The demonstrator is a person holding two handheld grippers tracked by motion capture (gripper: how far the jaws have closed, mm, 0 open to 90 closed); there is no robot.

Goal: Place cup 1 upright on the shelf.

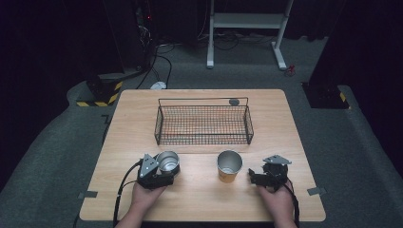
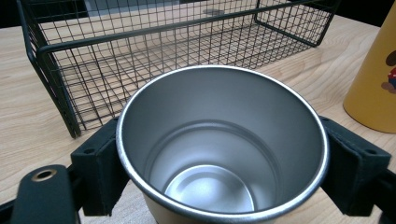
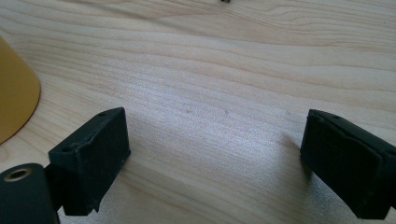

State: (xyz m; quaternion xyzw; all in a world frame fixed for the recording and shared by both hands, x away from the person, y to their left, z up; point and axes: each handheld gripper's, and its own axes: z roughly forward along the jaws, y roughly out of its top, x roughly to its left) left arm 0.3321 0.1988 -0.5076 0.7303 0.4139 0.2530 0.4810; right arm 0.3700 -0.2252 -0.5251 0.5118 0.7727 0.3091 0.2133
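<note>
left gripper view: left gripper point(image 2: 219, 158) pinches steel cup point(image 2: 219, 140); right gripper point(image 3: 215, 163) spread wide

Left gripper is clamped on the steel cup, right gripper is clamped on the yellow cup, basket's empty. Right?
Not quite. The right gripper is open over bare table; the right gripper view shows the yellow cup off to its side. The left gripper does clamp the steel cup, and the basket looks empty.

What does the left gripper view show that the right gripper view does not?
Left gripper view: a steel cup with the left gripper shut on it, jaws against both sides, and the wire basket behind. Right gripper view: the right gripper with its jaws wide apart over bare table. Both share the yellow cup at one edge and the wooden tabletop.
</note>
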